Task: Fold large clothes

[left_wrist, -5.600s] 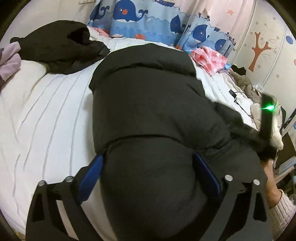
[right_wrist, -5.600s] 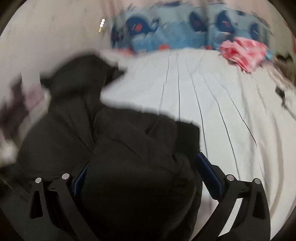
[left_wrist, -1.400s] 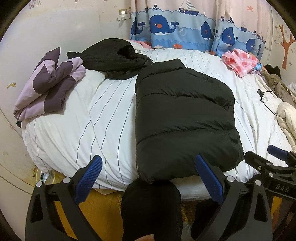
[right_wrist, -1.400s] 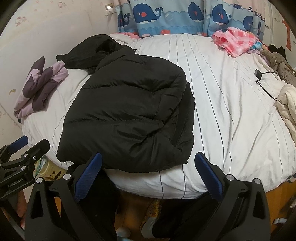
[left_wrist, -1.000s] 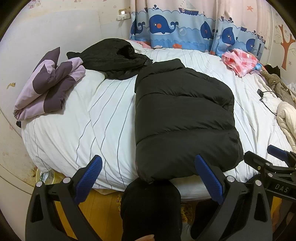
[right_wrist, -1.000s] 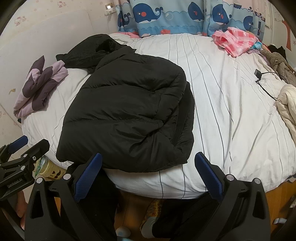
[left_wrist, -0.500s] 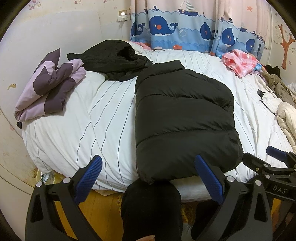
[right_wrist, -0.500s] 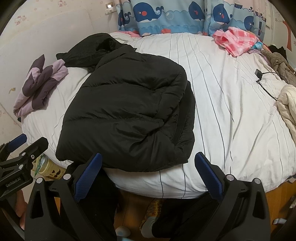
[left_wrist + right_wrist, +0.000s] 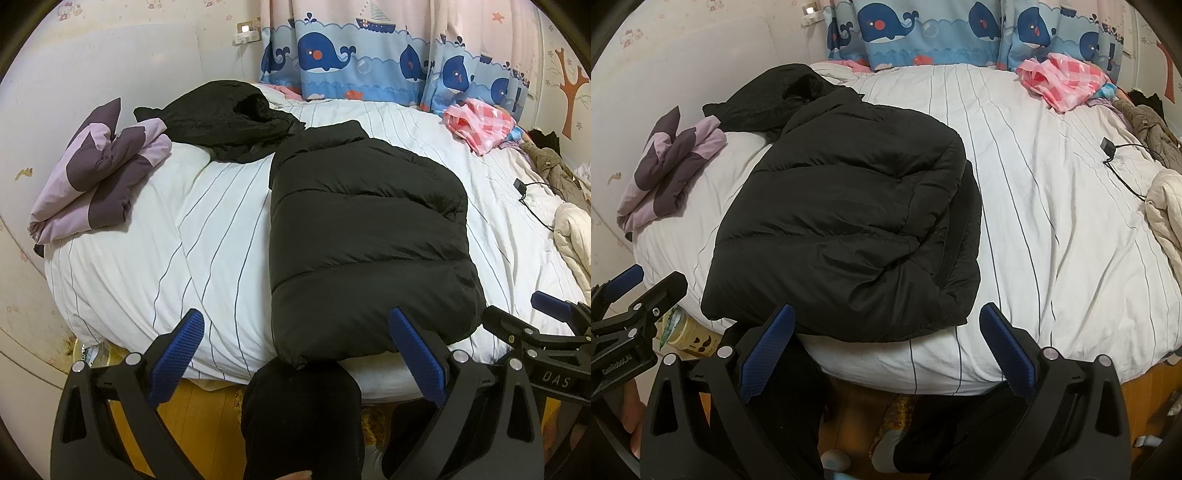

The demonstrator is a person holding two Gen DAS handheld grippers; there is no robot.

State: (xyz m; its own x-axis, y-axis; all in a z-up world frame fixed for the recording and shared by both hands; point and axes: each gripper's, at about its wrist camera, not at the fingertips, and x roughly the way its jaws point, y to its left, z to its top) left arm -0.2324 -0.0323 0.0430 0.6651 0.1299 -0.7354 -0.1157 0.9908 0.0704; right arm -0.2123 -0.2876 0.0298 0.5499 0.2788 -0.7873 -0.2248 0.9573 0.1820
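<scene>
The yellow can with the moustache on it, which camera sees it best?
The right wrist view. The yellow can shows there beside the bed, with its label and little moustache facing the camera. In the left wrist view only a blurry, partly hidden bit appears near the floor.

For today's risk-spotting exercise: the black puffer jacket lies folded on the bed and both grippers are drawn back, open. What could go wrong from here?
1. The black puffer jacket lies at the bed's near edge, its hem overhanging; it may slide off.
2. It looks puffy, so the fold may spring open, especially at the loose layered side.
3. The black garment touches its collar and could get dragged along in a later grasp.
</scene>
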